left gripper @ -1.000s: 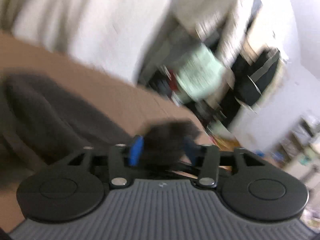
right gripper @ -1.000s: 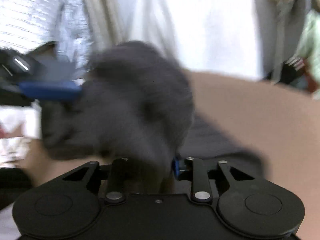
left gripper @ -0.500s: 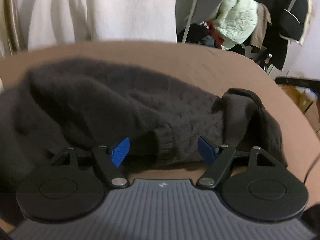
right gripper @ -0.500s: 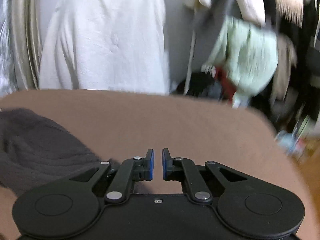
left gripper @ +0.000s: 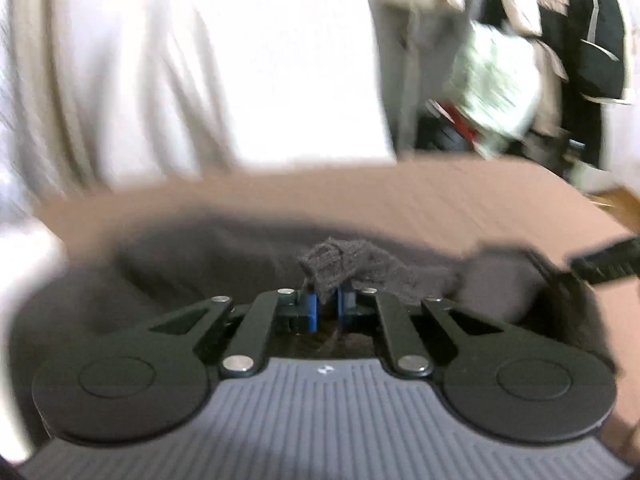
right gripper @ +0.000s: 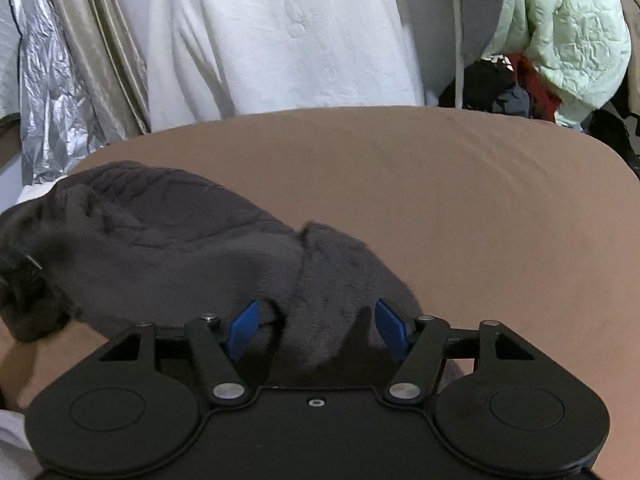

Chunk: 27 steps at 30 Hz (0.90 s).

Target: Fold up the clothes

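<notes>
The dark grey knit sweater (right gripper: pixel 168 240) lies bunched on the brown desk (right gripper: pixel 460 184), toward 9 o'clock in the right wrist view. Left gripper (left gripper: pixel 327 307): jaws narrow, pinching a sweater fold. Right gripper (right gripper: pixel 316 330): jaws wide, straddling the sweater edge. White cloth (right gripper: pixel 280 32) hangs at 12 o'clock, a pale green jacket (right gripper: pixel 568 36) at 2 o'clock.
</notes>
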### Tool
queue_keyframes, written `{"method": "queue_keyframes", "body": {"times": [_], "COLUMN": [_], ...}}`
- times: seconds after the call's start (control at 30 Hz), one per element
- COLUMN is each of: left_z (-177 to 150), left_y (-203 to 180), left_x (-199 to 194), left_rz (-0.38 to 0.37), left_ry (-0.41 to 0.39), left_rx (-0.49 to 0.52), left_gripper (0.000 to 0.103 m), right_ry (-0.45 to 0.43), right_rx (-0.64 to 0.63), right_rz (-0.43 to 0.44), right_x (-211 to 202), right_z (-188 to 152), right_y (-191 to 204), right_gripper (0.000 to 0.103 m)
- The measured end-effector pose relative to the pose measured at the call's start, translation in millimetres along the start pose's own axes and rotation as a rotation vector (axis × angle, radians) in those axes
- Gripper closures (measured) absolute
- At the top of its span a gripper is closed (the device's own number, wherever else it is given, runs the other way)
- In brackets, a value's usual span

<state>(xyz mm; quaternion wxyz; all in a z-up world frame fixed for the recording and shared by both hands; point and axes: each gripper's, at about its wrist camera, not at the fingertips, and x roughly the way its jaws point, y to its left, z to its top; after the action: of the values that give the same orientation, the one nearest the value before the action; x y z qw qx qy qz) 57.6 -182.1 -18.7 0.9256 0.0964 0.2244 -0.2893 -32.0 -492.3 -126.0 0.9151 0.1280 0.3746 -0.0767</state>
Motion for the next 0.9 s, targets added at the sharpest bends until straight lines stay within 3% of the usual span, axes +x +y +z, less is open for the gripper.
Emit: {"method": "queue_keyframes", "body": {"times": [0.07, 0.17, 0.27, 0.37, 0.5, 0.53, 0.6, 0.63, 0.7, 0.77, 0.83, 0.87, 0.9], "left_z": [18.8, 42.7, 52.3, 45.5, 5.4, -10.9, -39.9, -48.9, -66.8, -72.9, -69.6, -65.7, -60.8], "left_y": [15.1, 53.6, 84.8, 106.4, 138.0, 149.1, 178.0, 189.3, 213.7, 231.3, 232.2, 229.7, 224.4], "left_x": [-34.8, -79.8, -116.7, -148.8, -156.2, -148.5, -120.3, -108.7, -100.6, -111.2, -119.5, -126.1, -132.9], "left_rz": [0.107, 0.171, 0.261, 0.298, 0.498, 0.575, 0.731, 0.769, 0.746, 0.665, 0.676, 0.714, 0.765], "left_ry": [-0.102, -0.184, -0.203, -0.214, -0.148, -0.098, 0.079, 0.157, 0.226, 0.176, 0.114, 0.088, 0.063], "left_rx": [0.011, -0.099, -0.136, -0.165, -0.27, -0.295, -0.3, -0.309, -0.437, -0.597, -0.623, -0.601, -0.553], "left_gripper": [0.096, 0.096, 0.096, 0.096, 0.096, 0.095, 0.094, 0.094, 0.092, 0.087, 0.079, 0.076, 0.066], "right_ry": [-0.013, -0.014, 0.032, 0.058, 0.072, 0.076, 0.084, 0.087, 0.095, 0.102, 0.11, 0.114, 0.119], "right_rx": [0.018, 0.013, -0.026, -0.074, -0.075, -0.066, -0.048, -0.039, -0.02, -0.002, 0.016, 0.025, 0.014], "right_rz": [0.018, 0.073, 0.089, 0.096, 0.086, 0.087, 0.089, 0.09, 0.092, 0.094, 0.096, 0.097, 0.096], "right_x": [-7.0, -11.5, -6.1, 5.0, 18.0, 17.7, 17.2, 17.0, 16.5, 16.0, 15.5, 15.2, 17.3], "right_z": [0.5, 3.5, 6.6, 5.4, 2.1, 3.5, 6.4, 7.9, 10.8, 13.7, 16.6, 18.0, 22.4], "right_y": [-3.4, -1.2, 9.4, 22.9, 30.7, 28.5, 24.3, 22.2, 17.9, 13.7, 9.5, 7.3, 9.4], "right_gripper": [0.033, 0.033, 0.033, 0.033, 0.033, 0.033, 0.033, 0.033, 0.033, 0.033, 0.033, 0.033, 0.033]}}
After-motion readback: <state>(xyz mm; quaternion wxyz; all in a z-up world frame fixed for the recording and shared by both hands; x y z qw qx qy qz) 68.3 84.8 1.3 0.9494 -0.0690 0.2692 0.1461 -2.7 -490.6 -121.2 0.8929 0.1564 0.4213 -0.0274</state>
